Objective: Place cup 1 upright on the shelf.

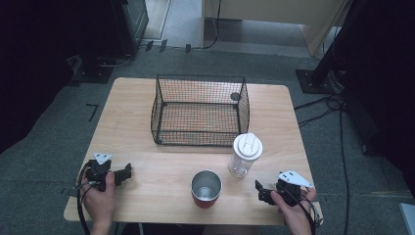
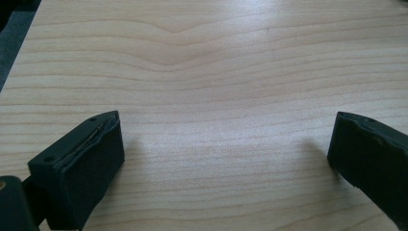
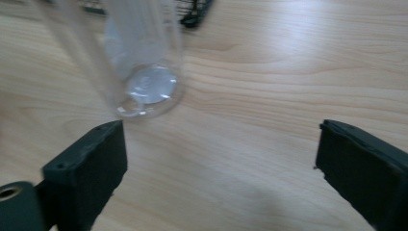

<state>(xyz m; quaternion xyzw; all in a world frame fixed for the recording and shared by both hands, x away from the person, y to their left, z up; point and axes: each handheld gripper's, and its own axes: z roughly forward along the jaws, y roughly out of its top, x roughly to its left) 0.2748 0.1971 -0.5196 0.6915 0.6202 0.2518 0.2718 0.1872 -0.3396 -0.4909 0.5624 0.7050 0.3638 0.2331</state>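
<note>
Both hand-held grippers, left gripper (image 1: 128,171) and right gripper (image 1: 259,188), rest at the table's (image 1: 147,191) near edge, jaws spread wide, empty. Right aims at the clear plastic white-lidded bottle (image 1: 244,154) near the right edge; tall and, I think, light, it could tip against the red steel-lined cup (image 1: 206,188).

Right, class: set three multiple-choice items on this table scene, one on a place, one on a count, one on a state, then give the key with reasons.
1. Where does the clear bottle stand?
A. inside the wire basket
B. on the table just outside the basket's front right corner
C. on the floor

2. How many drinking vessels are on the table?
A. two
B. four
C. none

3. How is the right gripper?
A. shut on the bottle
B. shut on the cup
C. open, holding nothing

Key: B, the bottle stands on bare wood beside the wire basket; A, the bottle and the red metal cup; C, its jaws stand wide apart over the wood.
</note>
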